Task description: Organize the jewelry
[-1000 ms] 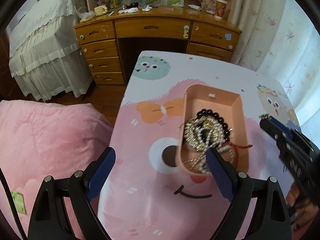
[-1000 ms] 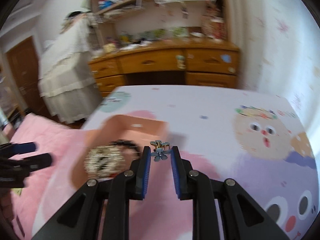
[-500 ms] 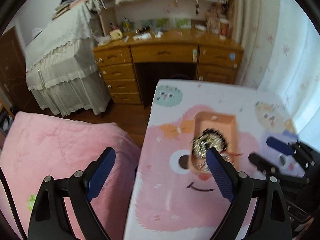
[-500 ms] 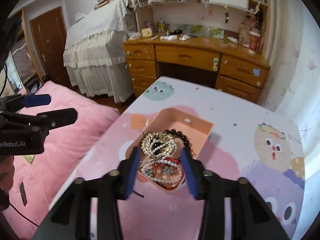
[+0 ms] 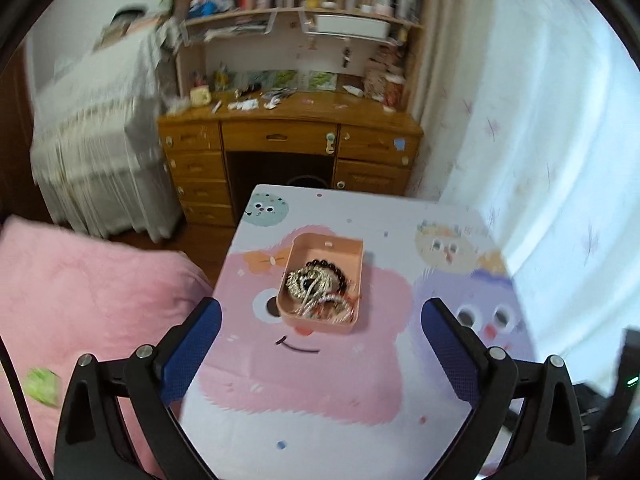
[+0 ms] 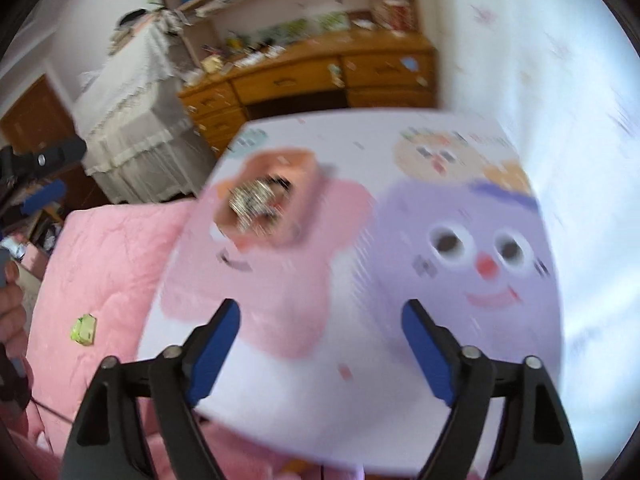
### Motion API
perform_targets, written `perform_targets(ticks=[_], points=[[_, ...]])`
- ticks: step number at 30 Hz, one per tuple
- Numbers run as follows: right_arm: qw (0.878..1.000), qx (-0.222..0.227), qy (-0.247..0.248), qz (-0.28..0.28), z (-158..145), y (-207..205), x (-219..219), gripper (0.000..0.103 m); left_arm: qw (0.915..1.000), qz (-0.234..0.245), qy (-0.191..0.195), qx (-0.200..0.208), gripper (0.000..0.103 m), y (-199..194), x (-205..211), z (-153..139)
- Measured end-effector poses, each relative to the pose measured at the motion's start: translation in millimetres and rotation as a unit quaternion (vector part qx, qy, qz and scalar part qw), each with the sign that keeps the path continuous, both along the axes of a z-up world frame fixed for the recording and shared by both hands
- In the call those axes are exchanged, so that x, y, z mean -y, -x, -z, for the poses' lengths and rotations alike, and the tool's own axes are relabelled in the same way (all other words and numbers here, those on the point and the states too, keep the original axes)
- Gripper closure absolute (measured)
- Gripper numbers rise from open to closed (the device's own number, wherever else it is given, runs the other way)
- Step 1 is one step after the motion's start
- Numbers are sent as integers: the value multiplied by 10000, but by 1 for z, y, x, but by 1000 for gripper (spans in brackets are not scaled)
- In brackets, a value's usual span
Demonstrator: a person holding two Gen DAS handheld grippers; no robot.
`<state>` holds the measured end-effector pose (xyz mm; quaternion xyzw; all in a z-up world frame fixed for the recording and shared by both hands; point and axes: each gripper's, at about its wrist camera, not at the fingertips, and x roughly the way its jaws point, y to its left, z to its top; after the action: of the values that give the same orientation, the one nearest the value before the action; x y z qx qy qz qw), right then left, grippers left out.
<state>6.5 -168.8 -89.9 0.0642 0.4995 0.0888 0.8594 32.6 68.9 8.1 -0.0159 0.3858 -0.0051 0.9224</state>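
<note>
We hold the left gripper [image 5: 320, 320] above the near part of the cartoon-printed table [image 5: 320, 400], its blue-padded fingers [image 5: 196, 340] spread wide with nothing between them. Beyond the fingertips the peach tray [image 5: 320, 240] sits on the pink monster print, with the jewelry [image 5: 318, 286], dark beads, pearl strands and a gold piece, heaped in its near half. Our right gripper [image 6: 320, 328] also stands wide apart and empty, the blurred tray [image 6: 276, 164] ahead to its left.
</note>
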Motion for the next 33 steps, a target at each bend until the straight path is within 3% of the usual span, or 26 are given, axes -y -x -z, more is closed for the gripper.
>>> perform_targets(ticks=[2,3,6,9,10,15,33], points=[[9993,-175,18,322,1,21,18,7,9986,242,-417,-202,4,10,29,6],[9986,-244,-52,466,2,29,25,7,9980,352,-447,-290,4,11,37,9],[9953,-367,-420,788,0,46,42,6,9964,500,-227,-641,3,21,61,20],[9960,-367,-323,753,-8,48,44,6,9951,269,97,-947,3,31,70,32],[9964,-334,-288,727,-12,47,42,6,9951,207,87,-962,3,35,74,36],[9985,-79,-208,496,-24,55,29,6,9942,267,-732,-741,3,59,98,47],[9983,503,-88,292,-41,51,21,1,9962,153,-445,-739,1,55,91,43]])
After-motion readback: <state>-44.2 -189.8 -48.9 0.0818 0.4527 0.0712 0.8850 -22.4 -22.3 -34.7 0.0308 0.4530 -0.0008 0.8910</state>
